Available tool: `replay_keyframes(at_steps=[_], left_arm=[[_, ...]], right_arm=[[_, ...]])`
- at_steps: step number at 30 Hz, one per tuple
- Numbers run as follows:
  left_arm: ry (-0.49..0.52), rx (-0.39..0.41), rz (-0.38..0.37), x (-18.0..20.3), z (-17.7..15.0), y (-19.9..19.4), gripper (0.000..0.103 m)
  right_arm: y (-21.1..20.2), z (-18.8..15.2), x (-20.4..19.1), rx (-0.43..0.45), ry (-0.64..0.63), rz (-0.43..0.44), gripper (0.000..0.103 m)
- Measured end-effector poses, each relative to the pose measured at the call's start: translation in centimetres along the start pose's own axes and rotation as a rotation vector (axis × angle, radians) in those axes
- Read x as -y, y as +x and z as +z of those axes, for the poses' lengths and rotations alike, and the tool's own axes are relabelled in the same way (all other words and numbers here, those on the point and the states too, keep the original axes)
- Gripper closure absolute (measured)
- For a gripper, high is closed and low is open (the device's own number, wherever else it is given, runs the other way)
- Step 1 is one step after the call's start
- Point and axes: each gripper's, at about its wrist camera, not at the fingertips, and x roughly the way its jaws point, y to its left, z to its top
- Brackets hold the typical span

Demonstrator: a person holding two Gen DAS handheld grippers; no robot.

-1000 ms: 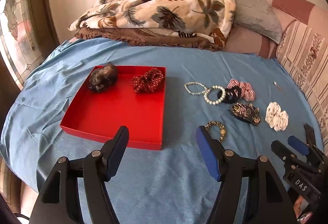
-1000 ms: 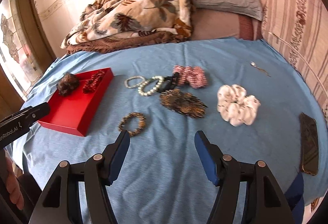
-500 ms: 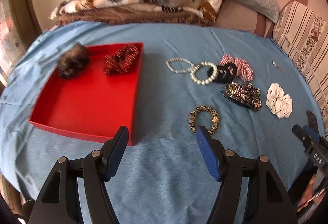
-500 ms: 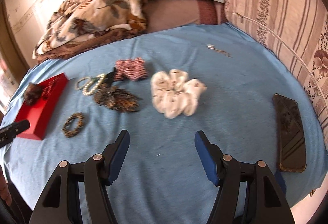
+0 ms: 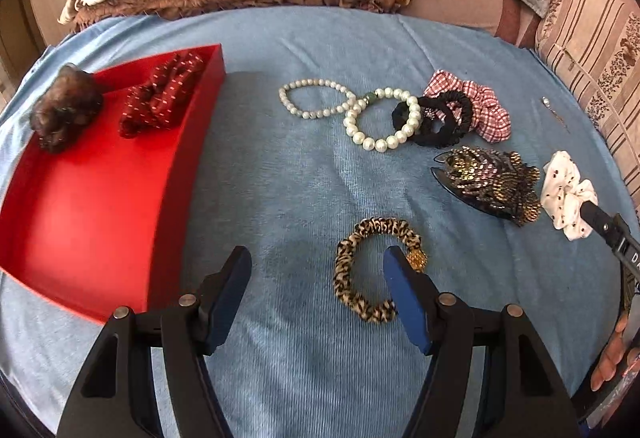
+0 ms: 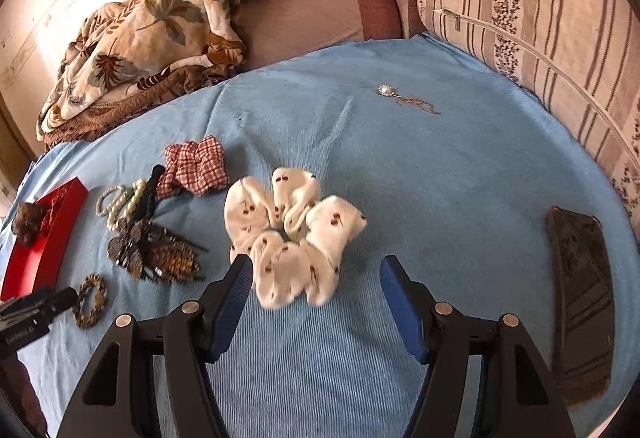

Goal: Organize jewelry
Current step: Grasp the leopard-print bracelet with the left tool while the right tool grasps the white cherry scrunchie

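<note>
On the bed's blue sheet [image 5: 280, 173], the left claw [image 5: 316, 270] hangs spread wide, its right finger overlapping the leopard-print bracelet [image 5: 360, 262]; whether it touches is hard to tell. The red tray [image 5: 92, 197] to the left holds a brown scrunchie [image 5: 64, 111] and a red scrunchie [image 5: 162, 93]. The right claw [image 6: 316, 278] is also spread, with the white scrunchie [image 6: 292, 234] lying just ahead, between its fingers. Pearl bracelets [image 5: 356, 109] lie farther back.
</note>
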Motion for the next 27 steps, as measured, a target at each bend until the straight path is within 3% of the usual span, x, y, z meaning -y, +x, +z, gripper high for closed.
replay_keyframes(at_steps=[10,12,15,17,20,22,27], left_arm=[[0.042,0.011,0.016,0.9,-0.1,1.3,0.036],[0.052,0.019,0.035,1.1,-0.2,1.3,0.045],[0.079,0.023,0.045,1.5,-0.2,1.1,0.067],[0.105,0.02,0.043,2.1,-0.2,1.0,0.091],[0.122,0.021,0.048,2.5,-0.4,0.9,0.096],[0.108,0.014,0.029,2.4,-0.5,0.7,0.096],[0.084,0.029,-0.007,2.1,-0.5,-0.8,0.096]], right_arm=[[2.7,0.8,0.2,-0.032,0.043,0.017,0.032],[3.0,0.8,0.3,-0.035,0.054,0.017,0.032],[3.2,0.9,0.2,-0.035,0.053,0.015,0.032],[3.3,1.0,0.2,-0.035,0.051,0.019,0.033],[3.2,1.0,0.1,-0.033,0.043,0.015,0.055],[3.2,1.0,0.2,-0.032,0.044,0.019,0.079],[2.2,1.0,0.3,0.006,0.044,0.024,0.088]])
